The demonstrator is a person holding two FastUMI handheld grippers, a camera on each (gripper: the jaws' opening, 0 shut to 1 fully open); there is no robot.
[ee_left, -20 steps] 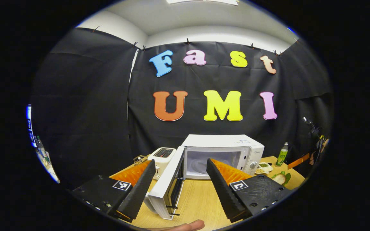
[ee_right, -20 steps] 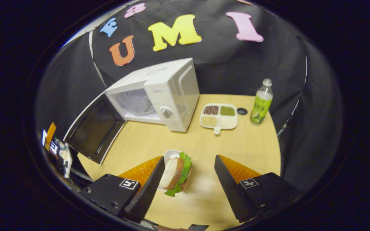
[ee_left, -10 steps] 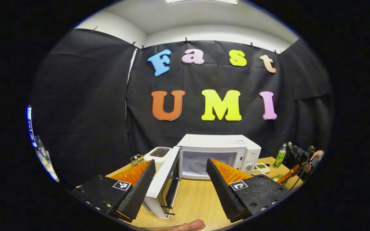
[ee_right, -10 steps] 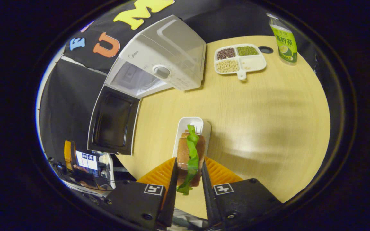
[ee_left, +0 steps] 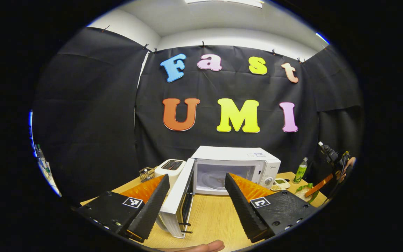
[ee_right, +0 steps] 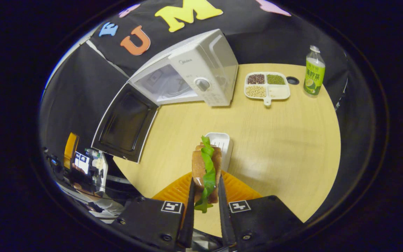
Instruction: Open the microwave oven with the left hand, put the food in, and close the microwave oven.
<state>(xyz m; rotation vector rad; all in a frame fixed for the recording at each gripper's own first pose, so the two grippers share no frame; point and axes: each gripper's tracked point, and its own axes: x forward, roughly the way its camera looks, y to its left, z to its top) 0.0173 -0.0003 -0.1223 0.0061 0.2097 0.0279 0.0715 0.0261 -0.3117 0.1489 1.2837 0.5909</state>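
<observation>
Right tongs [ee_right: 204,190]: clamped on the sandwich [ee_right: 206,168], one finger on each bread face. Sandwich is two brown slabs stood on edge with a frilly green leaf between, hanging out at the near end. It is lifted above the bench [ee_right: 285,140], pale wood grain, smooth, rounded edge.

Just beyond the sandwich: a small white tray [ee_right: 220,143], rectangular with rounded corners, flat on the bench.

Farther, ahead and left of the right tongs: microwave [ee_right: 201,70], white boxy shell, round knob on its panel. Its door [ee_right: 126,122] is swung wide to the left, dark glossy inner pane in a white frame; cavity pale inside. Nothing lies on the open bench between sandwich and cavity.

Ahead and right: a white divided dish [ee_right: 268,87] with a short handle, holding dark red, green and tan beans in separate cells. Right of it a small dark disc [ee_right: 292,80], then a clear bottle [ee_right: 313,71] with a green label, upright.

Left tongs [ee_left: 196,190]: fingers wide apart, holding nothing, ribbed inner faces. Between them, ahead, stands the door [ee_left: 178,196] edge-on. Far left of the microwave [ee_left: 236,164] sits a white toaster [ee_left: 168,168] beside a small wire basket [ee_left: 146,173].
</observation>
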